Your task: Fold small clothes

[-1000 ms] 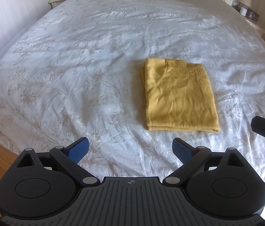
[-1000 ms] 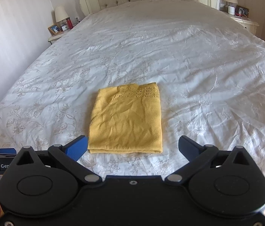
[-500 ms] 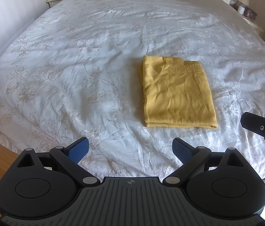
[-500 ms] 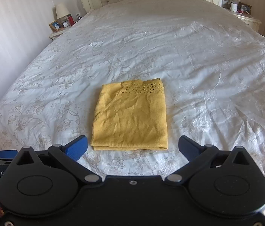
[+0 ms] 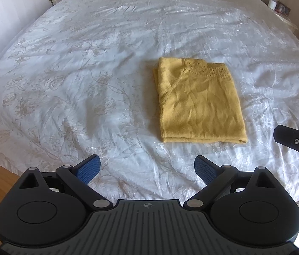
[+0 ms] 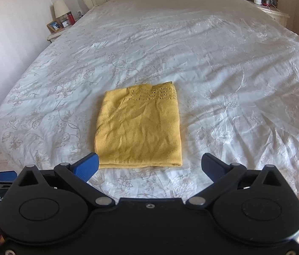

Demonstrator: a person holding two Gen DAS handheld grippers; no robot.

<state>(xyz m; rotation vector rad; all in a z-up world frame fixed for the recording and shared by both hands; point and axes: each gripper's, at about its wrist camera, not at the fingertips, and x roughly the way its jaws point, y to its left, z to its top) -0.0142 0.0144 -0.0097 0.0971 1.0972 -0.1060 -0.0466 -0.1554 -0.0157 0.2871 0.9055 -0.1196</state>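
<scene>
Yellow garment (image 6: 138, 129) lying folded into a neat rectangle on the white bedspread (image 6: 223, 68), lace-trimmed edge toward 12 o'clock, doubled fold edge toward 6 o'clock; layers visibly stacked along the 9 o'clock side in the left wrist view. Right tool (image 6: 149, 165) held just short of the fold edge, fingers spread wide, nothing between them. Left tool (image 5: 147, 169) likewise spread and empty, set back from the garment, which sits toward 1 o'clock of it (image 5: 200, 104). Task judged near complete, or one further fold remaining. Risks noted: a pinch at the 6 o'clock edge catching only the top layer, peeling the stack apart on lift. A deep pinch taking bedspread along with knit, dragging the cover and skewing the rectangle. Uneven lift between the two tools, given the left tool's greater stand-off, likely to twist the fold off square. Loose knit and open lace apt to snag on a fingertip at release. Soft mattress giving under pressure, making depth hard to gauge.
</scene>
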